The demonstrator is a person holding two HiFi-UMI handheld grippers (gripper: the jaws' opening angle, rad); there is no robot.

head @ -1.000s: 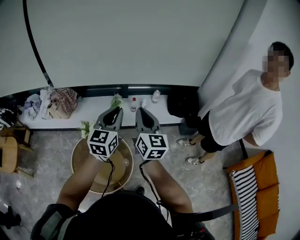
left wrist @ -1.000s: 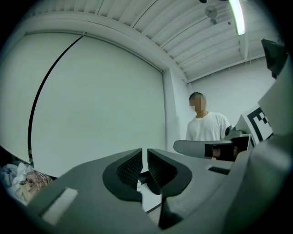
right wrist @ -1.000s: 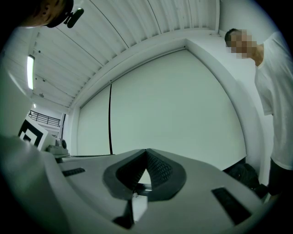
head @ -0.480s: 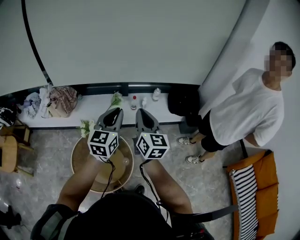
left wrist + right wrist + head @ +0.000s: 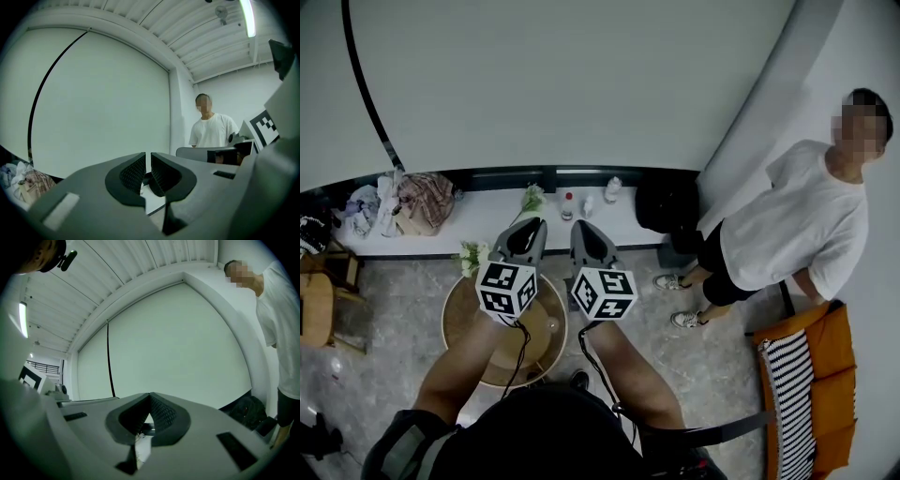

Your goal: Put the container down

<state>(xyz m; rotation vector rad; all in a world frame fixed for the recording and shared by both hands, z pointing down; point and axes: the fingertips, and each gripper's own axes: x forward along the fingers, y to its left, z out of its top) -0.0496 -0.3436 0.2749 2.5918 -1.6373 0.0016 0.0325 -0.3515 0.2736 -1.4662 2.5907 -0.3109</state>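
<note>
In the head view both grippers are held up side by side over a round wooden table, pointing away from me toward the wall. My left gripper is shut with nothing between its jaws; in the left gripper view the pads leave only a thin slit and point at the wall. My right gripper is also shut and empty, its tips meeting in the right gripper view. A small clear object stands on the table below the grippers. I cannot tell whether it is the container.
A white ledge runs along the wall with small bottles, flowers and a heap of clothes. A person in a white shirt stands at the right beside a black bag. An orange seat is at the lower right.
</note>
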